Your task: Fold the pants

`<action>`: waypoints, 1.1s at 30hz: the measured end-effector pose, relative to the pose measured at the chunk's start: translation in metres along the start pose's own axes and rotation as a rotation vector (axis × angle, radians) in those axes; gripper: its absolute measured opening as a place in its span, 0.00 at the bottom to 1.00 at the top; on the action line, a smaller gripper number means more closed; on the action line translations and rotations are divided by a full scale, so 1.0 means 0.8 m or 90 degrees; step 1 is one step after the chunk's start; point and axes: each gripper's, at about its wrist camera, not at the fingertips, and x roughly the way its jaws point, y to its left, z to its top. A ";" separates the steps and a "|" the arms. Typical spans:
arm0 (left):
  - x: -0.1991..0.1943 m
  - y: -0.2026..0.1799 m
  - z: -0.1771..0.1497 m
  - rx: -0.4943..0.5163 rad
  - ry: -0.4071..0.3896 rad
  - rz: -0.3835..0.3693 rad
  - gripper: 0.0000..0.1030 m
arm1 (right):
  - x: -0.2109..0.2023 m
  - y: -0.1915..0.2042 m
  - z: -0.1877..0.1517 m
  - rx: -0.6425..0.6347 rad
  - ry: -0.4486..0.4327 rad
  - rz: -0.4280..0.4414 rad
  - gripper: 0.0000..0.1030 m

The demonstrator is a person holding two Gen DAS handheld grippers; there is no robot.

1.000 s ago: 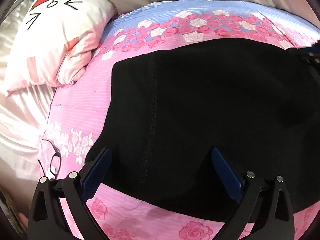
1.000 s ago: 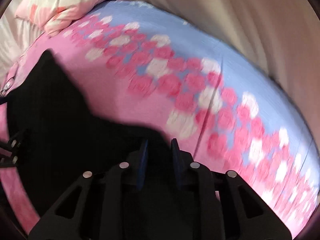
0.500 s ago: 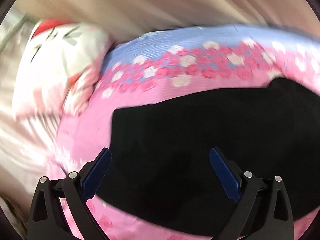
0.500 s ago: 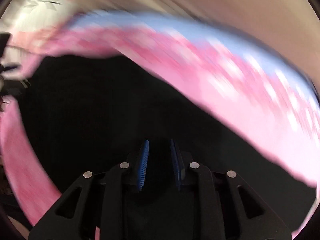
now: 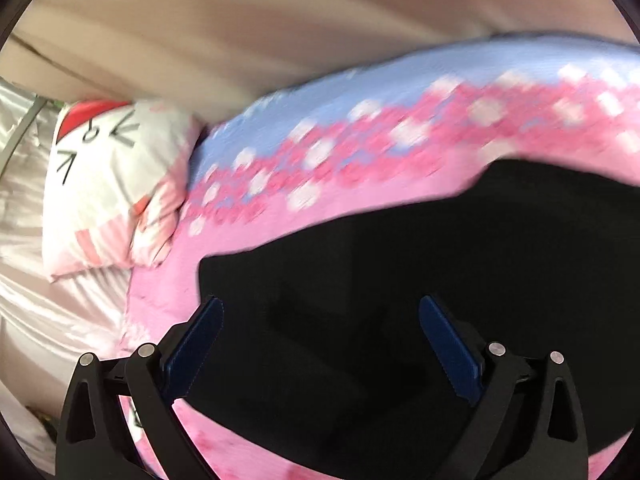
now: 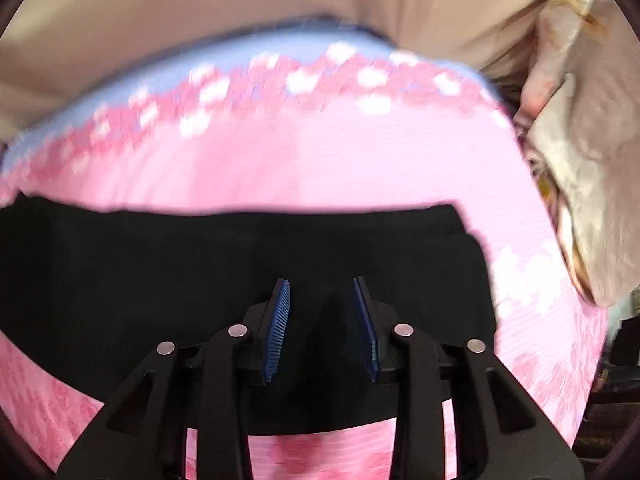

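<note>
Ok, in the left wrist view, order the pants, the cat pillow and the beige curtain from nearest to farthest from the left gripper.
1. Pants: right below the left gripper, between its open fingers.
2. Cat pillow: up and to the left, at the bedspread's edge.
3. Beige curtain: farthest, across the top behind the bed.

Your pants (image 5: 400, 300) are matt black cloth. The bed (image 6: 320, 168) under them wears finely ribbed, rose-printed cotton-like fabric. Your left gripper (image 5: 320, 344) has matt black plastic arms, shiny metal pins and ridged blue pads (image 6: 278, 328).
</note>
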 end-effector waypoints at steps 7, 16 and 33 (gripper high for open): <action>-0.078 -0.116 0.013 0.061 -0.035 -0.085 0.95 | 0.065 0.062 0.018 -0.285 0.070 0.063 0.37; -0.125 -0.189 0.011 0.107 -0.057 -0.132 0.95 | 0.082 0.037 0.053 -0.285 0.061 0.097 0.11; -0.153 -0.225 -0.002 0.125 -0.025 -0.170 0.95 | 0.067 -0.116 0.027 -0.112 0.065 0.046 0.14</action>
